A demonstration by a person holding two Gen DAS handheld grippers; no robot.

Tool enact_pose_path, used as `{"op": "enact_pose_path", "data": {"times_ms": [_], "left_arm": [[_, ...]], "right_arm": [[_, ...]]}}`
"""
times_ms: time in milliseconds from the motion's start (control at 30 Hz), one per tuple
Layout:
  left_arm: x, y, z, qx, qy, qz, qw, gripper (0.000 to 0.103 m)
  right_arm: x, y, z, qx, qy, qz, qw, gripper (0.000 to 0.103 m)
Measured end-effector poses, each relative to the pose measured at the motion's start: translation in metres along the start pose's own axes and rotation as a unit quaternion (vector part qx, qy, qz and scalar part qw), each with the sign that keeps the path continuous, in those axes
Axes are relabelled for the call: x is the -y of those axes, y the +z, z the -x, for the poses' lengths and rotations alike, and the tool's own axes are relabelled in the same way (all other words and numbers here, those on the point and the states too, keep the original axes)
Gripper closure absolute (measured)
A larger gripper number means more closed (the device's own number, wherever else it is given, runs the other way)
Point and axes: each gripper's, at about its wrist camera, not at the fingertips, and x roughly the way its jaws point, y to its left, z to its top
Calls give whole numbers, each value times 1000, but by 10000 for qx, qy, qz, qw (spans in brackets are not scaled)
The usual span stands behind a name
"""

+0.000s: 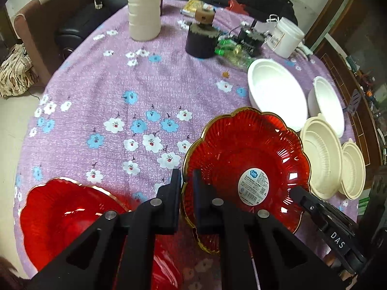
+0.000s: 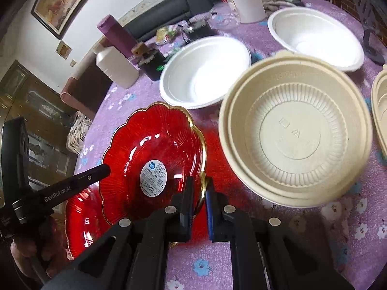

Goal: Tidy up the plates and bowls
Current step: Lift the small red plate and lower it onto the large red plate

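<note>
A red fluted plate [image 1: 246,169] with a gold rim and a white sticker hangs tilted just above the cloth. My left gripper [image 1: 186,175] is shut on its left rim. My right gripper [image 2: 200,184] is shut on the opposite rim of that plate [image 2: 154,154]. A second red plate [image 1: 65,217] lies on the table at lower left. Two white bowls [image 1: 275,91] [image 1: 329,104] and two cream ribbed bowls [image 1: 321,159] [image 1: 353,169] sit to the right. In the right wrist view the larger cream bowl [image 2: 295,140] is close on the right.
The round table carries a purple flowered cloth [image 1: 121,84]. At its far side stand a white bottle [image 1: 144,7], a dark cylinder with a brown piece on top [image 1: 202,41], a white tub [image 1: 287,36] and small clutter. A purple flask [image 2: 116,33] stands behind the bottle.
</note>
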Motion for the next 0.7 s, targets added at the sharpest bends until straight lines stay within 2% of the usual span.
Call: {"op": "enact_pose_path", "data": {"times_ms": [300, 500, 700], "left_arm": [[-17, -20, 52, 522, -63, 230, 9983, 97], [-44, -43, 88, 961, 84, 487, 9941, 97], [-74, -65, 111, 1185, 226, 786, 9896, 97]], "right_arm": [[-30, -7, 32, 279, 205, 357, 9988, 95], [-66, -19, 48, 413, 394, 758, 9955, 95], [-100, -33, 49, 389, 573, 1107, 9914, 95]]}}
